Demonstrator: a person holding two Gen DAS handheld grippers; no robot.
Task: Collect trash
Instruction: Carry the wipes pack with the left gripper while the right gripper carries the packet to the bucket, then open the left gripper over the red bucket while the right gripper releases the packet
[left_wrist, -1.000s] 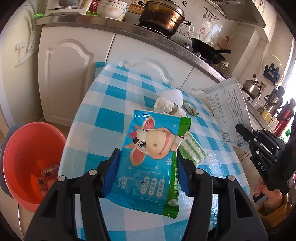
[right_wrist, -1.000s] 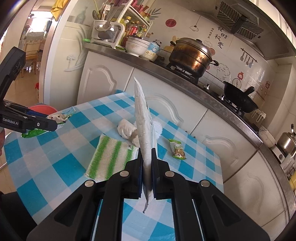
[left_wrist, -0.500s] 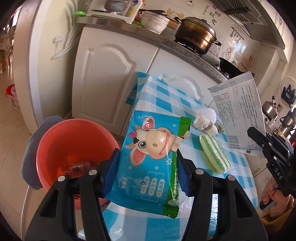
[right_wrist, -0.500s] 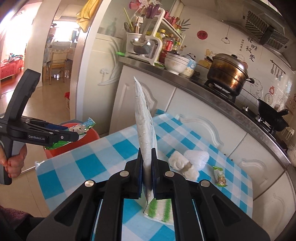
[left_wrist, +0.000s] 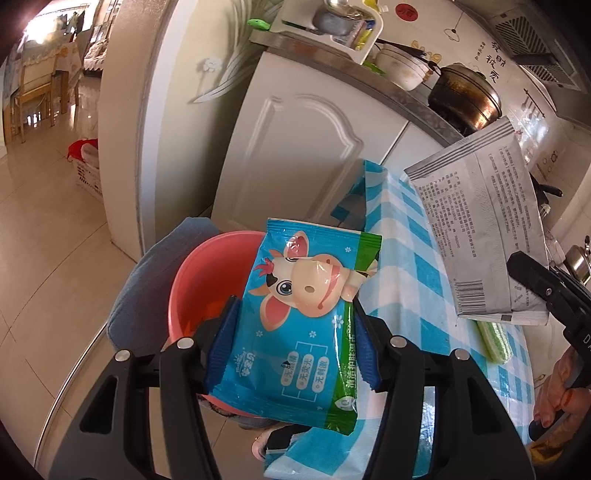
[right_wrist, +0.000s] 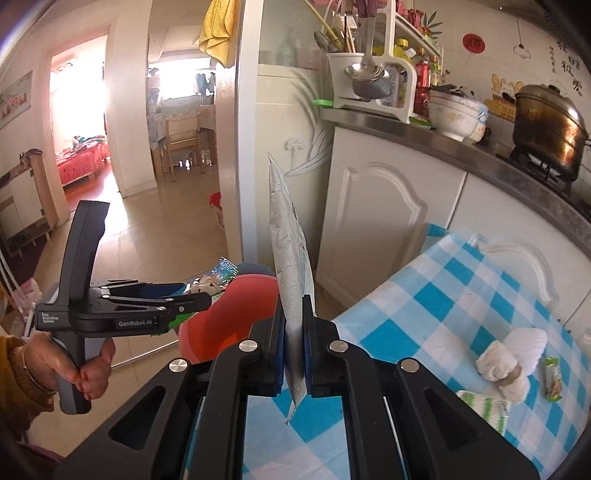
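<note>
Trash sits in both of your tools. Your left tool (left_wrist: 291, 343) is clamped on a blue wipes packet (left_wrist: 299, 317) printed with a cartoon cow, gripping it by its two long sides, and the packet hangs above the near rim of the red bin (left_wrist: 207, 280) that stands on the floor just off the tabletop's (left_wrist: 413, 280) corner. A blue-grey cloth (left_wrist: 147, 284) wraps the bin's outer side. Your right tool (right_wrist: 294, 354) is pinched shut on a grey foil pouch (right_wrist: 288, 258), holding it upright and edge-on by its lower end, over the tabletop edge nearest the bin. Farther along the checked tabletop lie a green-striped cloth (right_wrist: 484, 406), a wad of white tissue (right_wrist: 509, 358) just beyond it, and a small green wrapper (right_wrist: 553, 378) beside the tissue, toward the far edge. Behind the tabletop run white cabinets (right_wrist: 376, 221), with a white bowl (right_wrist: 456, 114) and a lidded pot (right_wrist: 546, 118) on the steel worktop above them.
</note>
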